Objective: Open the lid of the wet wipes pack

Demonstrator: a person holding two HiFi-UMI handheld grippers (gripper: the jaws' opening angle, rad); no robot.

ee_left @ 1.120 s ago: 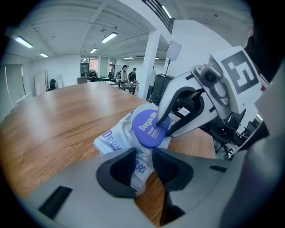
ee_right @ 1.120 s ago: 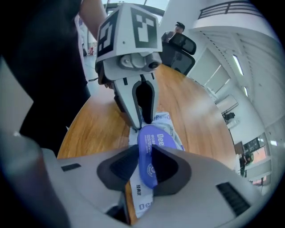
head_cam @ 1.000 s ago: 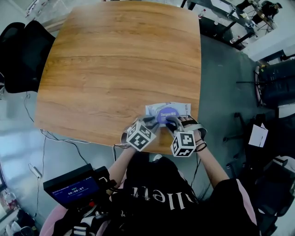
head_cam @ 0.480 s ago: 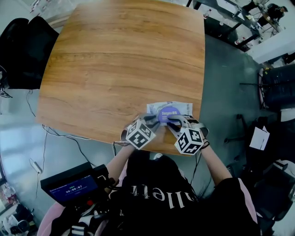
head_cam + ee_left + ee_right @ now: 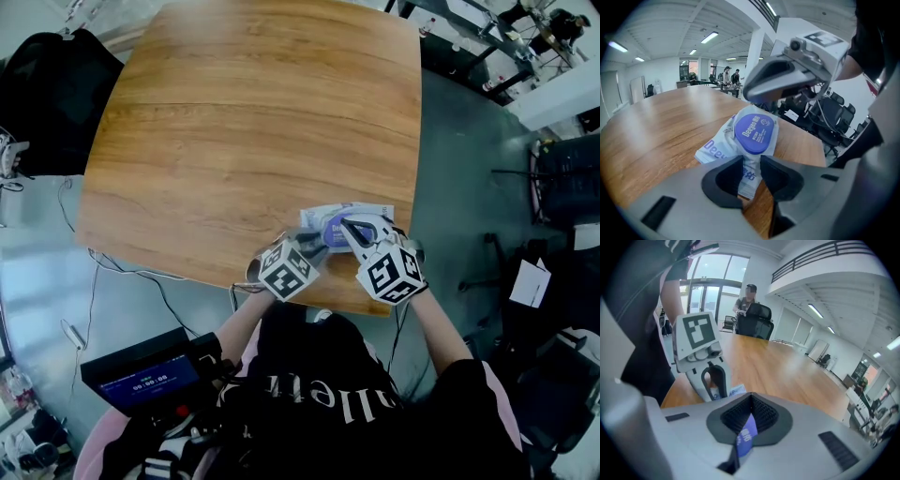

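The wet wipes pack (image 5: 377, 215) lies near the front right edge of the wooden table (image 5: 244, 122); it is pale with a round purple lid (image 5: 336, 226). My left gripper (image 5: 317, 246) is shut on the pack's near end, and in the left gripper view the pack (image 5: 719, 146) is pinched between the jaws (image 5: 751, 171), with the lid (image 5: 754, 133) just beyond them. My right gripper (image 5: 350, 226) reaches over the lid from the right. In the right gripper view its jaws (image 5: 750, 416) are shut with a purple strip of the lid (image 5: 748, 436) between them.
The pack sits close to the table's front edge and right corner. A black chair (image 5: 47, 84) stands off the table's left, office chairs (image 5: 562, 178) to the right. A device with a blue screen (image 5: 141, 380) is near the person's lap.
The right gripper has shut and risen a little, its cube rolling to the right. The pack's lid side has lifted slightly. The left gripper has stayed in place.
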